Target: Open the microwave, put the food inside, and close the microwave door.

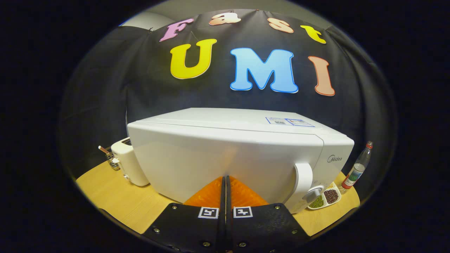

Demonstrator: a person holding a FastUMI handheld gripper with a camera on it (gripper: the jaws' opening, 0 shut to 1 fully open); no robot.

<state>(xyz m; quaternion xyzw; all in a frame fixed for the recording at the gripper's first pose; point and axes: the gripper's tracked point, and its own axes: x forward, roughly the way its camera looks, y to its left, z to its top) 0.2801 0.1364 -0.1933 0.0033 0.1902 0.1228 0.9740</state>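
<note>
Facing the closed microwave (225, 154), the gripper (225, 180) is pressed closed, empty; its handle (303, 182) sits off right, risking a missed hook.

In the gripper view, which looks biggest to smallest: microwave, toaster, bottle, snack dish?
1. Microwave, by far.
2. Toaster.
3. Bottle and snack dish look alike; unsure.
Gripper fingers shut together, just before the microwave door.
</note>
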